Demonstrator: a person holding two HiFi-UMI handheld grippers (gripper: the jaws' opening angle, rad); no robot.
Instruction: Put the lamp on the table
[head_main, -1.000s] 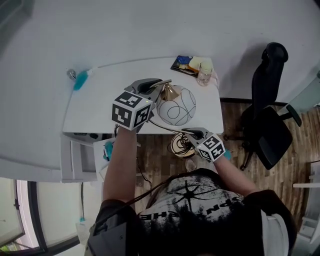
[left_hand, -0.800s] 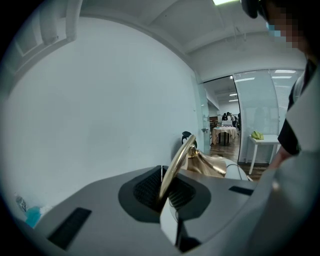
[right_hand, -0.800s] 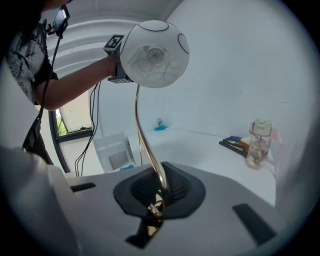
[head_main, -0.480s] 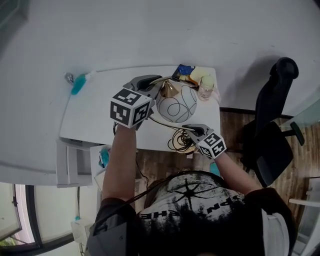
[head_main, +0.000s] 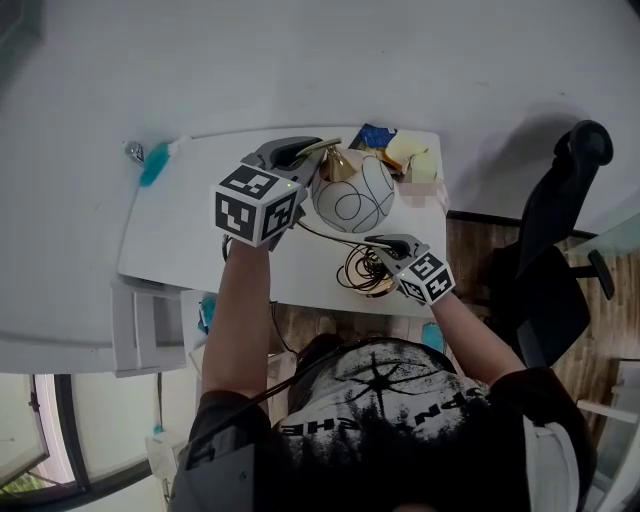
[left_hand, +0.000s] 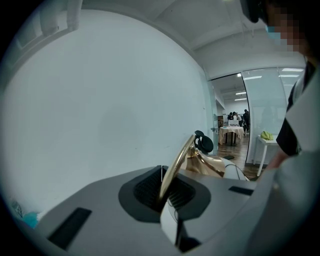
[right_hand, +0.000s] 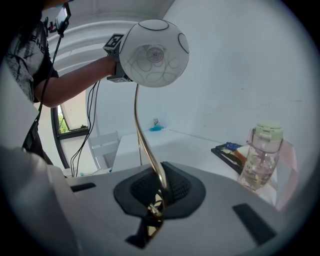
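The lamp has a white globe shade (head_main: 352, 195) with black swirl lines, a gold cone (head_main: 337, 165) and a thin curved gold stem (right_hand: 144, 131). Its gold wire base (head_main: 365, 272) hangs over the white table's (head_main: 190, 235) front edge. My left gripper (head_main: 303, 153) is shut on the upper end of the stem (left_hand: 173, 167) beside the cone (left_hand: 207, 164). My right gripper (head_main: 385, 246) is shut on the stem just above the base. From the right gripper (right_hand: 160, 192), the stem rises to the globe (right_hand: 154, 46). The left gripper (left_hand: 165, 196) points at the white wall.
A clear bottle (right_hand: 261, 156) stands at the table's far right corner by a dark book (head_main: 374, 135) and a yellow item (head_main: 405, 148). A teal object (head_main: 155, 166) lies far left. A black office chair (head_main: 560, 250) stands to the right, a white drawer unit (head_main: 150, 322) front left.
Both grippers carried the lamp away from me: its base, which hung over the floor in front of the table, is now over the table's front edge.
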